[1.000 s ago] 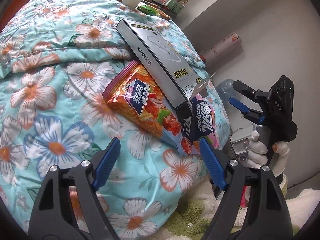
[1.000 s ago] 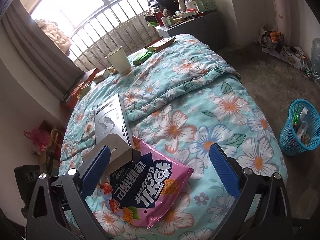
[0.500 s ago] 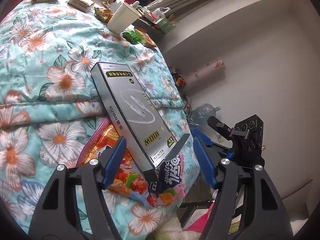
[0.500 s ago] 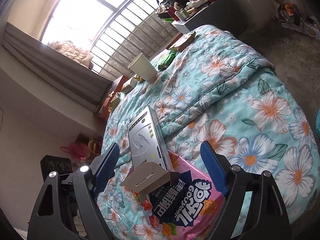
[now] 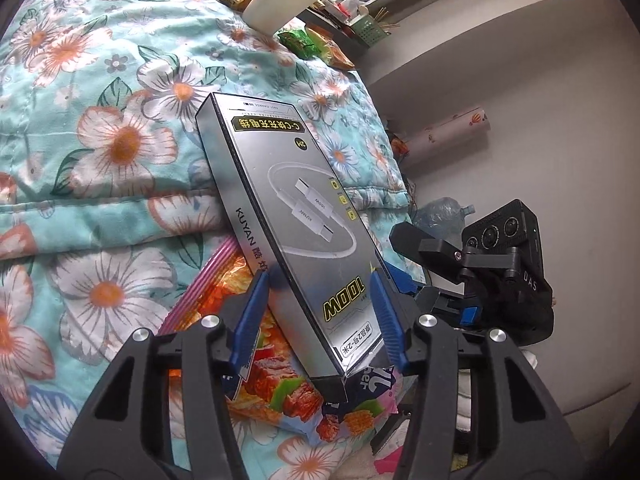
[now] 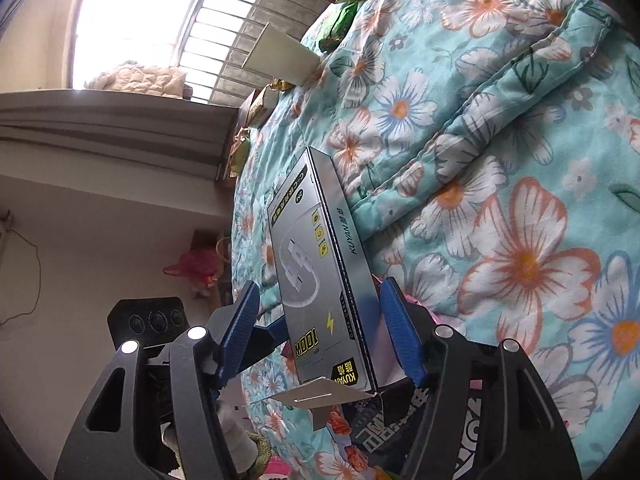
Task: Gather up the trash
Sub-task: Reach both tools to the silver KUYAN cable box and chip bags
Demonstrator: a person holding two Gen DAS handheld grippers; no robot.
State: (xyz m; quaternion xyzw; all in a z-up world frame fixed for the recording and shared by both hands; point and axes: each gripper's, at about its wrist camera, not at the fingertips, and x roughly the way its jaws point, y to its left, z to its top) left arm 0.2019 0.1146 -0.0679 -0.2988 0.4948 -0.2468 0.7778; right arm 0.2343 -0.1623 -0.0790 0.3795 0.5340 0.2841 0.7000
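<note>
I held both claws wide, left claw point(image 5: 320, 316) and right claw point(image 6: 320, 328) straddling the cable box point(image 5: 288, 216); squeezing its long edges squarely seemed best.

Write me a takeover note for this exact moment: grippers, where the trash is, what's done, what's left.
Left gripper: open, its fingers on either side of the near end of the silver cable box; contact unclear.
Right gripper: open, also straddling the same box end; not gripping.
The box lies on the snack bags on the floral quilt.
The paper cup and green wrappers sit at the far end of the bed.
Done: nothing visibly collected.
Left: close on the box, then gather bags, cup, wrappers. No bin in view.
</note>
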